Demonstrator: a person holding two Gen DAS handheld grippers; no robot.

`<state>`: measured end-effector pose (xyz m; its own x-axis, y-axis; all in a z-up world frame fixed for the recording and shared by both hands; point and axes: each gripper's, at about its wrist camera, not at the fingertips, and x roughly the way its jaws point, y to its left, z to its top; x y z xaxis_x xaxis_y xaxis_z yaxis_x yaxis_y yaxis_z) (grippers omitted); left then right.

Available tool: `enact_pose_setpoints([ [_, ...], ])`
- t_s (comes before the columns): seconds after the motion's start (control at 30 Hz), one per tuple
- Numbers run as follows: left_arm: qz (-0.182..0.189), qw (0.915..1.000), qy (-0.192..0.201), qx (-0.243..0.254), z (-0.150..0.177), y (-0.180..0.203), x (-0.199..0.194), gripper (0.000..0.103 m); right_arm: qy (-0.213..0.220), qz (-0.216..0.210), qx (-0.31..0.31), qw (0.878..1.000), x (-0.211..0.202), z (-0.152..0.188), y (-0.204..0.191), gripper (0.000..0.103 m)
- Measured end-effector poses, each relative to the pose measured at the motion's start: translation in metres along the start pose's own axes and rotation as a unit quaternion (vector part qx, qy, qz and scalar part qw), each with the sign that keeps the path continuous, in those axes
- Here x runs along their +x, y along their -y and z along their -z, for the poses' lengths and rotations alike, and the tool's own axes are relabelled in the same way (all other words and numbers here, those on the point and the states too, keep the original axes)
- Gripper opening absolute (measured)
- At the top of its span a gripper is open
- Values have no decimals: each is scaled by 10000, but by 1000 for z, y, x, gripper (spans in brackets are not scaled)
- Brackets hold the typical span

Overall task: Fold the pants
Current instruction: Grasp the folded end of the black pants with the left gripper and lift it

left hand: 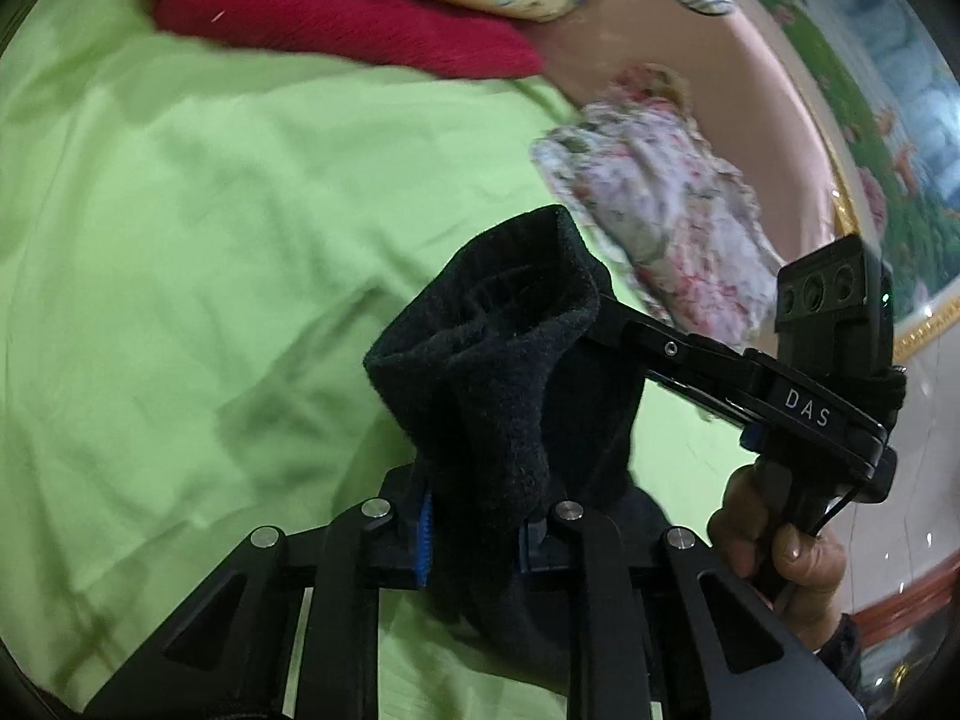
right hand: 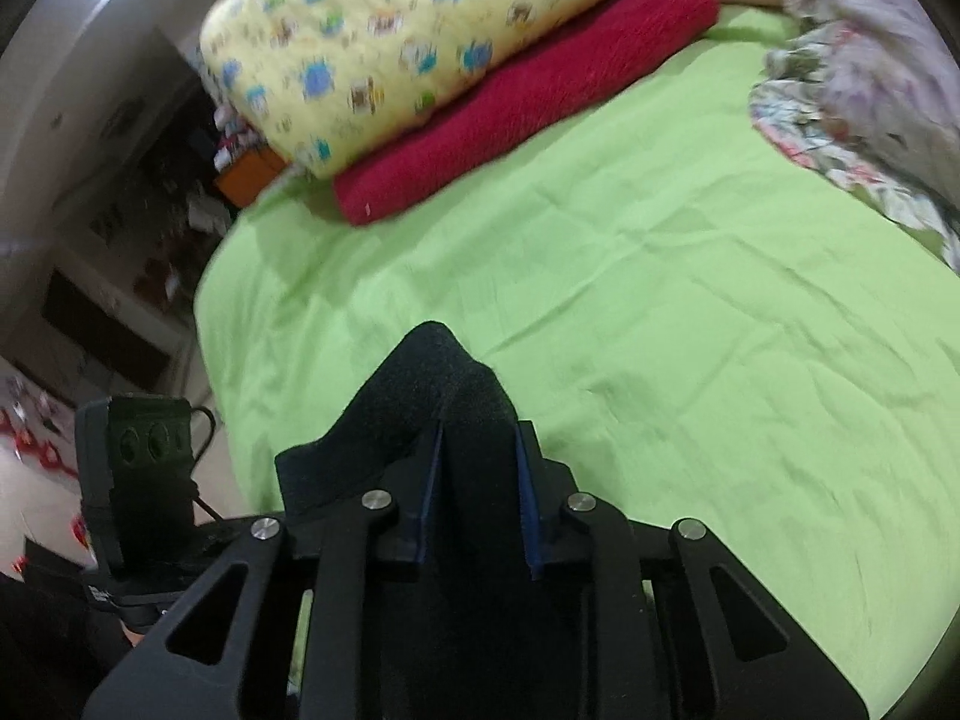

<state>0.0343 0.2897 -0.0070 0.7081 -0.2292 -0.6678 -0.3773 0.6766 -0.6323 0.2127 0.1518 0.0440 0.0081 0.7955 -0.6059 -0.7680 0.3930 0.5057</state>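
Note:
The black fleece pants (left hand: 492, 372) hang bunched above the green bed sheet (left hand: 210, 240). My left gripper (left hand: 477, 534) is shut on a thick fold of them, the cloth pinched between its blue pads. In the right wrist view the pants (right hand: 432, 396) rise in a peak from my right gripper (right hand: 480, 492), which is shut on another fold. The right gripper's black body (left hand: 804, 408) reaches in from the right of the left wrist view, its tips buried in the cloth, with a hand (left hand: 780, 552) on its handle. The rest of the pants is hidden below the jaws.
A red folded towel (right hand: 528, 96) and a yellow patterned pillow (right hand: 420, 30) lie at the far end of the bed. A floral pillow (right hand: 870, 90) sits at the far right. The bed's left edge (right hand: 210, 312) drops to a cluttered floor and shelves.

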Motion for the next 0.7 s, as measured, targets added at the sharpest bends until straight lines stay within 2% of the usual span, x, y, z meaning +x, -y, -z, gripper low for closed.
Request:
enact_pose_setpoints([
  [0.23, 311, 9986, 40, 421, 7, 49, -26, 19, 701, -134, 246, 9971, -71, 23, -4, 23],
  [0.33, 398, 9968, 34, 697, 16, 77, -32, 19, 1040, -64, 296, 9941, -107, 41, -4, 17],
  [0.47, 442, 9922, 14, 1162, 32, 119, -33, 18, 1355, 71, 489, 9895, -143, 65, 4, 9],
  [0.7, 728, 9831, -231, 1665, 65, 177, -29, 18, 1964, 186, 953, 9757, -200, 119, 30, 7],
])
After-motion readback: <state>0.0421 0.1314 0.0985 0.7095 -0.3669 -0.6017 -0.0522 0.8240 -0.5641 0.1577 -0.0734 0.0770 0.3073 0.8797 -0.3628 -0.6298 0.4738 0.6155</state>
